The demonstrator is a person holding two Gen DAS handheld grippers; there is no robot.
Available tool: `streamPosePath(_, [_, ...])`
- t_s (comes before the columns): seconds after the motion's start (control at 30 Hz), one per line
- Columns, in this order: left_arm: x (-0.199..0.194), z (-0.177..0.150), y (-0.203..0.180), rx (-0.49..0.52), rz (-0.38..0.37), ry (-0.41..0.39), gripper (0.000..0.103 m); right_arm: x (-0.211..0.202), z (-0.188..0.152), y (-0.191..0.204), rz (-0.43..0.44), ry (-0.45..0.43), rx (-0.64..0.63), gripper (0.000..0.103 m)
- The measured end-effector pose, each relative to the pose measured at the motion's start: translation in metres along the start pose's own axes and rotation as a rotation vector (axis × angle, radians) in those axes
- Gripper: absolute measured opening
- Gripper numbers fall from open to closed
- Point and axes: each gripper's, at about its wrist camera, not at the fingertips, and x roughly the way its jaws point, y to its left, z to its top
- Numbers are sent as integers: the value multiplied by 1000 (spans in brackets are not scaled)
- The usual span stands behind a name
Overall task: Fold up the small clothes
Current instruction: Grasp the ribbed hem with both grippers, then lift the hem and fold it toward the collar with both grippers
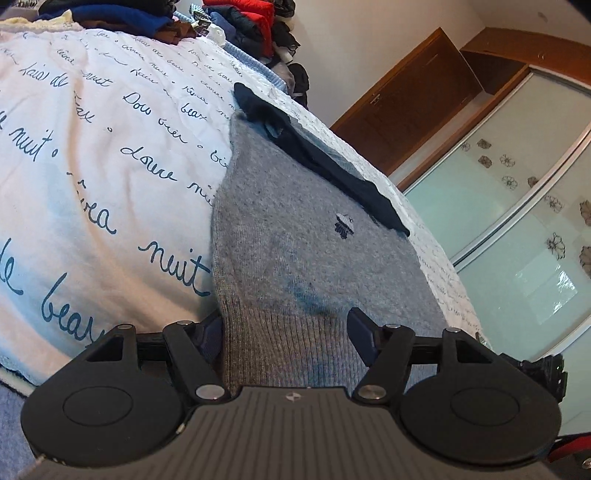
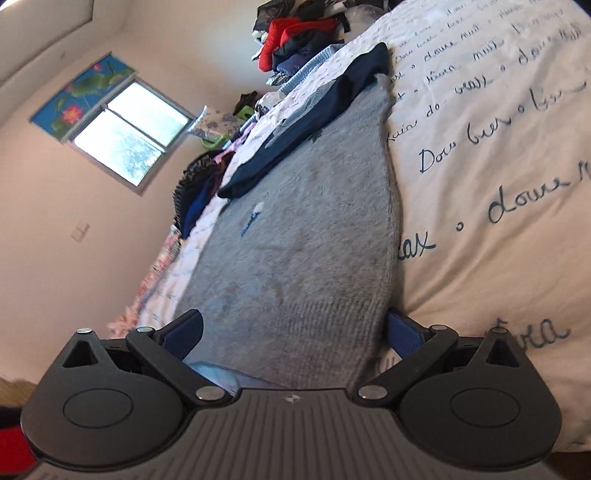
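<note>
A grey knitted sweater point(image 1: 295, 240) point(image 2: 306, 221) with a small dark emblem lies flat on the bed, and a navy part point(image 1: 325, 162) point(image 2: 314, 122) runs along its far end. My left gripper point(image 1: 286, 332) is at the ribbed hem with its jaws apart. One finger point(image 1: 364, 332) rests over the knit and the other is half hidden by the hem's edge. My right gripper point(image 2: 293, 332) is also at the hem, open wide, with the ribbing lying loose between its blue-padded fingers point(image 2: 402, 332). Neither gripper pinches the fabric.
The bed has a white cover with dark handwritten script point(image 1: 92, 166) point(image 2: 498, 184). A heap of red, blue and dark clothes point(image 1: 240, 22) point(image 2: 295, 33) sits at its far end. Beyond the bed are frosted sliding doors point(image 1: 517, 221), a wooden door point(image 1: 406, 103) and a window point(image 2: 129, 136).
</note>
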Motion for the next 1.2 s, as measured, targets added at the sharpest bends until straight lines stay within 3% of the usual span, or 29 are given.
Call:
streamPosePath(0.13, [1, 2, 0, 1, -10, -1, 66, 3, -1, 1, 43, 12, 9, 101])
streamPosePath(0.23, [-2, 0, -2, 35, -3, 12, 58, 7, -6, -1, 86, 46, 41, 83])
streamPosePath(0.37, [-5, 0, 3, 36, 7, 19, 47, 10, -8, -7, 44, 46, 74, 51])
streamPosePath(0.47, [-7, 0, 8, 14, 6, 17, 39, 12, -7, -5, 13, 48, 64, 38])
streamPosePath(0.57, [-8, -2, 10, 13, 8, 21, 30, 13, -9, 0, -5, 59, 30, 35])
streamPosePath(0.63, [-8, -3, 9, 20, 9, 28, 13, 13, -11, 2, -22, 65, 10, 32])
streamPosePath(0.67, [-8, -4, 9, 28, 11, 36, 9, 13, -13, 3, -31, 66, 3, 31])
streamPosePath(0.83, [-5, -8, 0, 84, 77, 32, 6, 10, -13, 3, -70, 40, -1, 10])
streamPosePath(1.0, [-9, -6, -20, 181, 138, -3, 6, 7, -14, 8, -105, 19, -33, 7])
streamPosePath(1.2, [-21, 0, -35, 219, 119, -50, 6, 10, -13, 27, -56, 53, -103, 6])
